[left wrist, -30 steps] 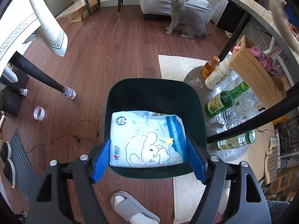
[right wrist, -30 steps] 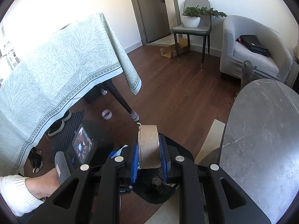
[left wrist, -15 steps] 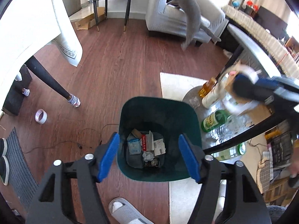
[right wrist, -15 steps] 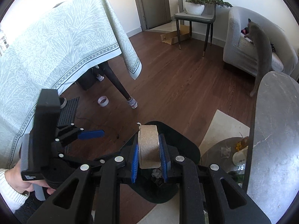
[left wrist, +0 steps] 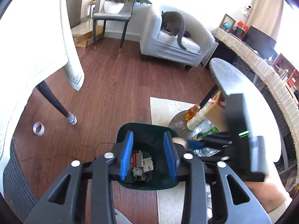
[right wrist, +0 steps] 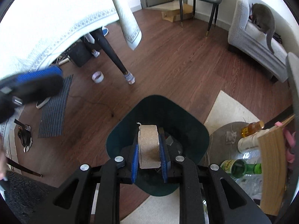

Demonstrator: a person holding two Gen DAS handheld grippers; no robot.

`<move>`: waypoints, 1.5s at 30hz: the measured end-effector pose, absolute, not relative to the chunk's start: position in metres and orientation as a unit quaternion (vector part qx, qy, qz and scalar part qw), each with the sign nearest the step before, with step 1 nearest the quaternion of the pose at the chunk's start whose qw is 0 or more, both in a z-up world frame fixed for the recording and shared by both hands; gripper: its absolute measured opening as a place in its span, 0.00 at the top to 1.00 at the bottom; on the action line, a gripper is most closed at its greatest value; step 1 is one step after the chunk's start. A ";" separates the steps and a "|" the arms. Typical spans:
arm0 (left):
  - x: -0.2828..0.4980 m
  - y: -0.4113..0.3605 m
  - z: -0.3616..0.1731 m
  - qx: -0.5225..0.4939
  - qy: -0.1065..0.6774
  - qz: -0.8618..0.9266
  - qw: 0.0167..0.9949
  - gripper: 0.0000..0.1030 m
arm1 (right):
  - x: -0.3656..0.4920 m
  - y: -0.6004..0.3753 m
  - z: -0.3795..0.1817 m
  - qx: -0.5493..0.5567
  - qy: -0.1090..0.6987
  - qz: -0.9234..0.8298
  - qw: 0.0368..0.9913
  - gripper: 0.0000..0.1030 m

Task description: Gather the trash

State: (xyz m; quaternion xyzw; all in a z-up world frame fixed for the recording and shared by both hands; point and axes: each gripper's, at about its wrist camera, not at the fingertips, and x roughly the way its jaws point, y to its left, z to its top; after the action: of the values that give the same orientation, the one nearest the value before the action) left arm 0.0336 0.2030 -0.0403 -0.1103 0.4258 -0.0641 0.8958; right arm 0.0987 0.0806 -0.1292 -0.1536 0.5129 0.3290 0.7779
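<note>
Bottles (right wrist: pixel 241 168), table leg (right wrist: pixel 110 54) flank the bin (right wrist: pixel 157 108)

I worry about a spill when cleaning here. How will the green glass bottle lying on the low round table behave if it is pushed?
The green glass bottle lies on its side, so it would probably roll. It looks like glass, likely heavy, slippery and breakable. The low round table shows no raised rim, so it might roll off.
</note>
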 end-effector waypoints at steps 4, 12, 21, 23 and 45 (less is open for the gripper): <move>0.029 0.196 -0.026 -0.108 0.415 -0.074 0.900 0.70 | 0.098 0.087 -0.152 -0.168 0.534 0.323 0.763 0.81; 0.019 0.189 0.002 -0.108 0.390 -0.091 0.910 0.70 | 0.093 0.088 -0.190 -0.203 0.568 0.305 0.737 0.80; 0.019 0.191 0.012 -0.109 0.386 -0.080 0.912 0.70 | 0.086 0.081 -0.198 -0.222 0.567 0.297 0.735 0.67; 0.017 0.188 0.017 -0.099 0.381 -0.076 0.916 0.68 | 0.085 0.078 -0.189 -0.216 0.557 0.307 0.741 0.67; -0.002 0.138 0.032 -0.046 0.343 -0.069 0.936 0.14 | 0.048 -0.019 -0.025 -0.111 0.396 0.319 0.854 0.67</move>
State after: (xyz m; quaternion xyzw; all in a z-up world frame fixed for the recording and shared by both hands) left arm -0.0024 0.1381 0.0319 -0.0461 0.3426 -0.0687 0.9358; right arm 0.0478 -0.0186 -0.0247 -0.1111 0.3956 0.3185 0.8542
